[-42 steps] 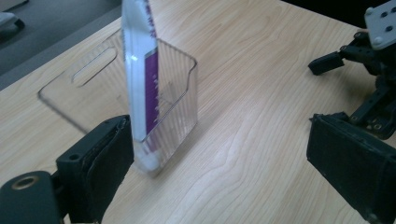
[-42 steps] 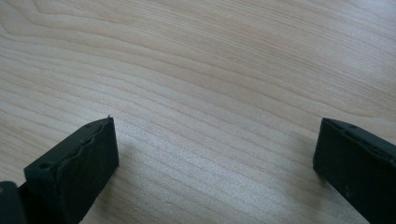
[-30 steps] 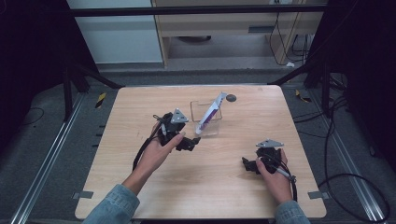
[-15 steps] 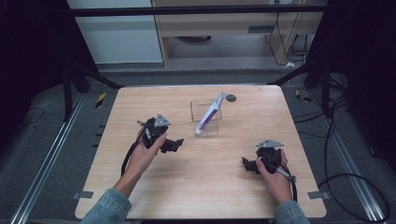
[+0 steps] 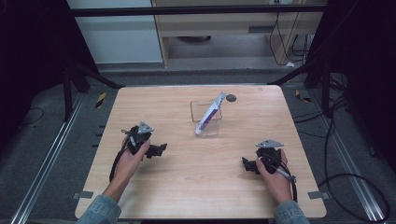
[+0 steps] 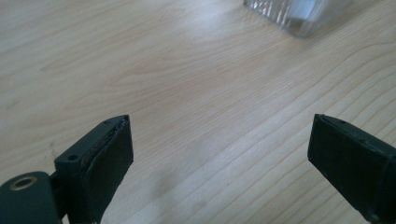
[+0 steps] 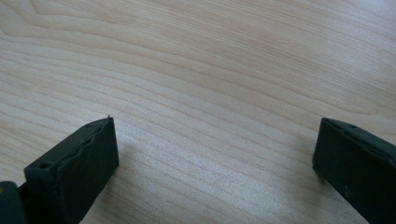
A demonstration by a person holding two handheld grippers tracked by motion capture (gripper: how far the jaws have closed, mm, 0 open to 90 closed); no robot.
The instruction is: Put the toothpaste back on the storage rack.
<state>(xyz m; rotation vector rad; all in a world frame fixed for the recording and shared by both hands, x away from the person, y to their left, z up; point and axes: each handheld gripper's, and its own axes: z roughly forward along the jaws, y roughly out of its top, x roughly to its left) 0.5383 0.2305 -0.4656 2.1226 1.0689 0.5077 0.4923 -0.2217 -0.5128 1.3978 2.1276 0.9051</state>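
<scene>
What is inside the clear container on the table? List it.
The clear container holds one white and purple tube, leaning with its top over the back rim. Its lower end blurs behind the clear wall; nothing else shows inside.

On the desk: one clear container near its far middle, one white-and-purple tube leaning inside it, one small dark disc just beyond it, and two tongs, left tongs and right tongs.

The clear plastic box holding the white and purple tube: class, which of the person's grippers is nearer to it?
Left. The left gripper lies beside the clear plastic box, towards the person's left; the right gripper sits farther back towards the person's right.
</scene>
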